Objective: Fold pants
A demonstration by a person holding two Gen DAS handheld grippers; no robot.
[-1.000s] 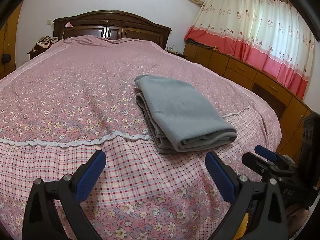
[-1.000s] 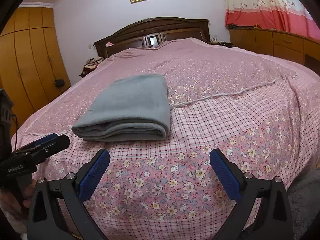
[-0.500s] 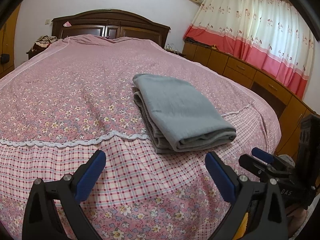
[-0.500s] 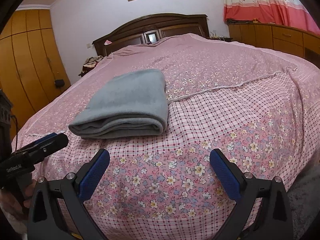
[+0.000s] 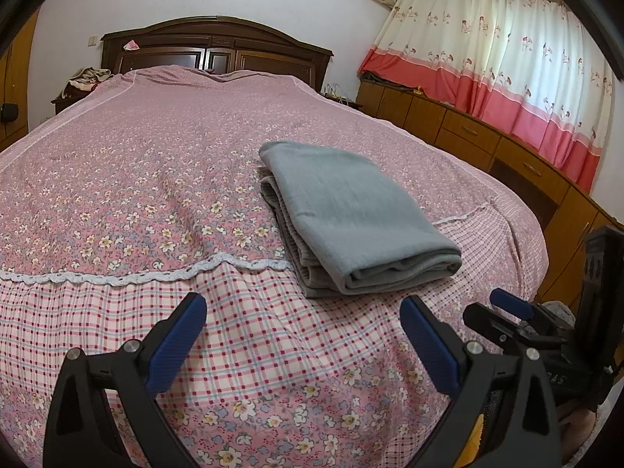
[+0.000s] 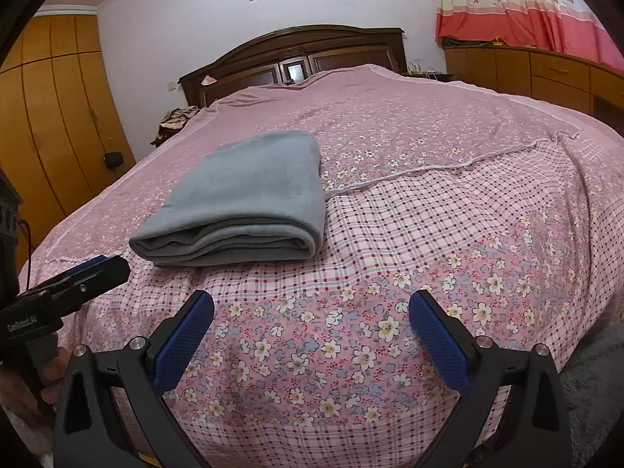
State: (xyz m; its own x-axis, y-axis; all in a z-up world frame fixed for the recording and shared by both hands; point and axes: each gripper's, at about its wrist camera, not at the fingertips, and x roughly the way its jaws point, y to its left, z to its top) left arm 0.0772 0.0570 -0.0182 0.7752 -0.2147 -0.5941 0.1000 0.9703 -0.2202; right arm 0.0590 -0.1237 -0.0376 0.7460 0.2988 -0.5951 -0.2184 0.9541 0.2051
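Lying folded on the floral bedspread (image 5: 136, 179), the grey pants (image 5: 351, 210) sit at one o'clock beyond the left gripper (image 5: 300, 335), its jaws spread and empty. Seen from the right gripper (image 6: 310, 337), equally released, the soft, light bundle (image 6: 249, 199) rests at eleven o'clock; its thick rolled edge looks best to pinch.

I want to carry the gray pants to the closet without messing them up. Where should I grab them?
Probably the thick rounded fold at the near end of the folded gray pants, coming in low from the foot of the bed. All the layers meet there, so one pinch catches the whole stack. The side toward the left gripper shows loose layer edges that could slip apart.
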